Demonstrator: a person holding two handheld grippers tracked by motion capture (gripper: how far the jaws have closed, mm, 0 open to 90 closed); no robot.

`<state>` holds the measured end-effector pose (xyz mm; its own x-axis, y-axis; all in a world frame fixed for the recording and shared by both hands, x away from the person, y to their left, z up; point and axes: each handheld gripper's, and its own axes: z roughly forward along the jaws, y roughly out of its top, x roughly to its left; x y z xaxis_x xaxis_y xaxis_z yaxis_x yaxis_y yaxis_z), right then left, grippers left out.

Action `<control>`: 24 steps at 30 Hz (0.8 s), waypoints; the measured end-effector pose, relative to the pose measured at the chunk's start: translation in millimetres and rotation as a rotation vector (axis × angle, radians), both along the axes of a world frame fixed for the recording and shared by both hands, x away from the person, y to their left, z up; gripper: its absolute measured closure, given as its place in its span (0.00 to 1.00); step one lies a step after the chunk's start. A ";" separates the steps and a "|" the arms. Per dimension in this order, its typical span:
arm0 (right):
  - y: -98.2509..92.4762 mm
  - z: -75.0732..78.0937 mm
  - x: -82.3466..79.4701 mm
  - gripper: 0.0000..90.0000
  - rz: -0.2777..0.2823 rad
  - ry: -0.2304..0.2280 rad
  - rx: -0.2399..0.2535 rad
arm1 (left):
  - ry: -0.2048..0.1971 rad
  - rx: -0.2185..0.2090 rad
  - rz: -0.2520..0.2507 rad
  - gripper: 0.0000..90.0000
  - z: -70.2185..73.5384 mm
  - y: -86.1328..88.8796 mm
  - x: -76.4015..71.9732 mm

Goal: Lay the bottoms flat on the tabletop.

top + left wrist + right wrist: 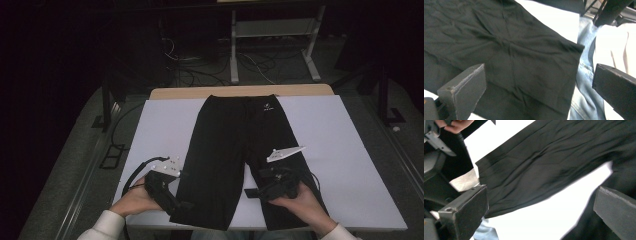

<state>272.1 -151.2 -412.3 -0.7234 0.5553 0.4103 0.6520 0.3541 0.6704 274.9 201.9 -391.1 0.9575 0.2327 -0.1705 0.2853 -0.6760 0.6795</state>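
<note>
A pair of black trousers point(235, 145) lies flat on the white-covered table point(345, 150), waist at the far end and both legs pointing toward me. My left gripper point(182, 205) sits at the outer hem of the left leg. In the left gripper view its jaws stand wide apart over the dark cloth point(511, 50), and the left gripper point(539, 90) grips nothing. My right gripper point(250, 192) is at the near inner edge of the right leg. Its jaws are also open point(541, 212) above cloth point(544, 160) and white cover.
A strip of wooden table edge point(240, 91) shows beyond the waistband. Behind the table a metal stand point(272, 30) and loose cables point(190, 70) lie on the dark floor. My blue jeans point(584, 75) show past the near edge. White cover lies bare to both sides.
</note>
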 end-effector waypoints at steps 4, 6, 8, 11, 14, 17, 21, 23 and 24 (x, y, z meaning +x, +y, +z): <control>-16.3 4.6 4.6 0.00 -0.035 -0.015 0.014 | -0.008 -0.033 0.019 0.00 0.2 -6.0 3.1; -23.8 6.3 6.1 0.00 -0.049 -0.026 0.017 | -0.010 -0.046 0.026 0.00 -0.4 -10.0 4.3; -29.7 8.0 6.8 0.00 -0.062 -0.042 0.015 | -0.013 -0.061 0.036 0.00 -0.5 -14.0 5.7; -37.3 9.7 7.0 0.00 -0.077 -0.058 0.018 | -0.028 -0.098 0.066 0.00 0.1 -17.9 7.9; -44.7 9.8 7.0 0.00 -0.093 -0.080 0.023 | -0.045 -0.141 0.113 0.00 -0.2 -20.8 11.2; -52.3 8.3 6.6 0.00 -0.106 -0.112 0.023 | -0.076 -0.189 0.171 0.00 -2.8 -22.4 12.9; -65.3 2.3 6.8 0.00 -0.140 -0.160 0.043 | -0.109 -0.243 0.226 0.00 -8.0 -20.8 14.1; -72.5 0.4 7.9 0.00 -0.160 -0.159 0.063 | -0.117 -0.268 0.257 0.00 -11.8 -18.9 14.4; -75.8 -0.5 8.2 0.00 -0.166 -0.168 0.068 | -0.121 -0.269 0.264 0.00 -12.7 -18.2 14.3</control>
<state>280.2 -227.0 -412.7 -0.6857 0.6475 0.3324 0.5748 0.2014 0.7931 289.2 183.7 -403.9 0.8876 0.4361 -0.1485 0.3324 -0.3831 0.8618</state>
